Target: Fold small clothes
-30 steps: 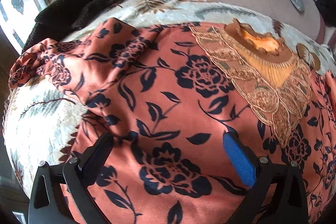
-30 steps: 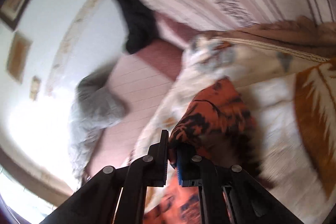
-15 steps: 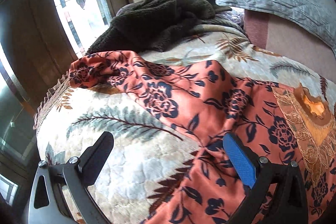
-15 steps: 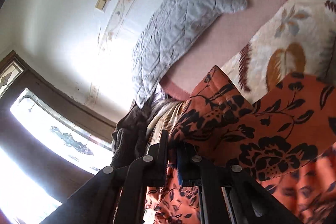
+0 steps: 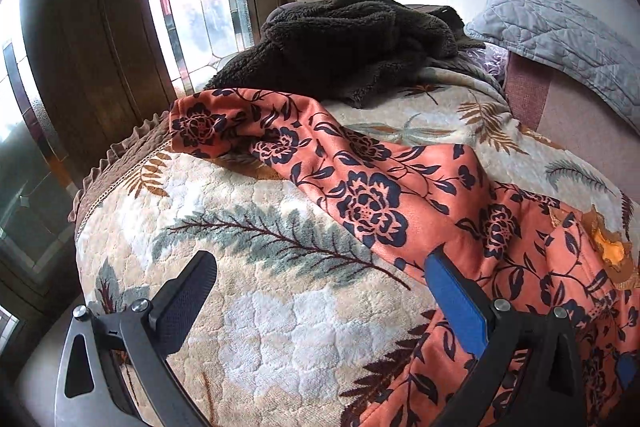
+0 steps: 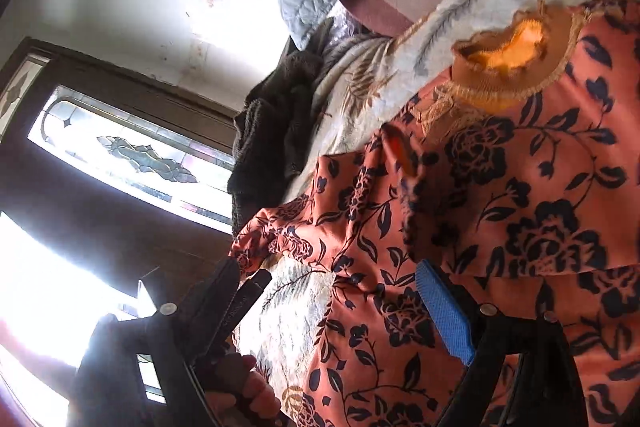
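- One garment: orange floral top spread on the quilted bed cover; soft, light, likely slippery, so I expect sagging.
- Sleeve trails left; I'd pinch its cuff hem.
- Left gripper and right gripper: both wide, empty.

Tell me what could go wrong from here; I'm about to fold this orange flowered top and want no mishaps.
1. The sleeve reaches the bed's frilled edge, so a tug might drag it off.
2. The dark fleece lies right behind the sleeve and could get caught in the fold.
3. The left gripper and right gripper are both open, so the top is unheld and its loose bunched cloth may crease.
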`<state>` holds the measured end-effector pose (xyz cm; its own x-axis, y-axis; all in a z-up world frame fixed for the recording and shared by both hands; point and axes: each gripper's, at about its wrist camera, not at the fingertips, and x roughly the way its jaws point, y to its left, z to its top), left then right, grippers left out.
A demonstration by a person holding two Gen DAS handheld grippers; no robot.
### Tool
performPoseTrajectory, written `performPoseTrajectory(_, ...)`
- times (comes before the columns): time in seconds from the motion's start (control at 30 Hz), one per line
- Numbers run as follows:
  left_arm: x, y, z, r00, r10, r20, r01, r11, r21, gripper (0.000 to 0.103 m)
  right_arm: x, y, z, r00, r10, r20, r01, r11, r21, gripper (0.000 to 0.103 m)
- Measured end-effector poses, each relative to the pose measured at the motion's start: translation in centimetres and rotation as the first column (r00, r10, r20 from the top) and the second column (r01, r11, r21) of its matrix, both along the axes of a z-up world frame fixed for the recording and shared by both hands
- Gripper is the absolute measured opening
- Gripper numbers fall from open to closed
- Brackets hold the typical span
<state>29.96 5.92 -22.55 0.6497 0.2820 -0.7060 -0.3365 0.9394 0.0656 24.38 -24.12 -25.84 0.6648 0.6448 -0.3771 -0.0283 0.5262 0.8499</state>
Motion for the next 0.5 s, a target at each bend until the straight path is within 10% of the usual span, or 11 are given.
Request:
performPoseTrajectory(0.13,-0.3,-2.7,0.4,0.996,-0.086,0.036,0.086,0.996,-0.005,0.103,-1.7,-4.4,1.3,0.994,-0.109,0.013,0.110,0.991,-0.082,0.089)
performPoseTrajectory(0.33,-1.8,-7.0,1.7,0.973,-0.184,0.141,0.183,0.983,0.024,0.103,-2.3,-9.6,-2.2,0.947,-0.289,-0.138,0.278,0.956,-0.096,0.038)
performPoseTrajectory(0.5,-1.7,-10.7,1.4,0.952,-0.261,0.160,0.248,0.964,0.094,0.103,-3.0,-13.7,-2.9,0.886,-0.419,-0.198,0.409,0.908,-0.089,0.036)
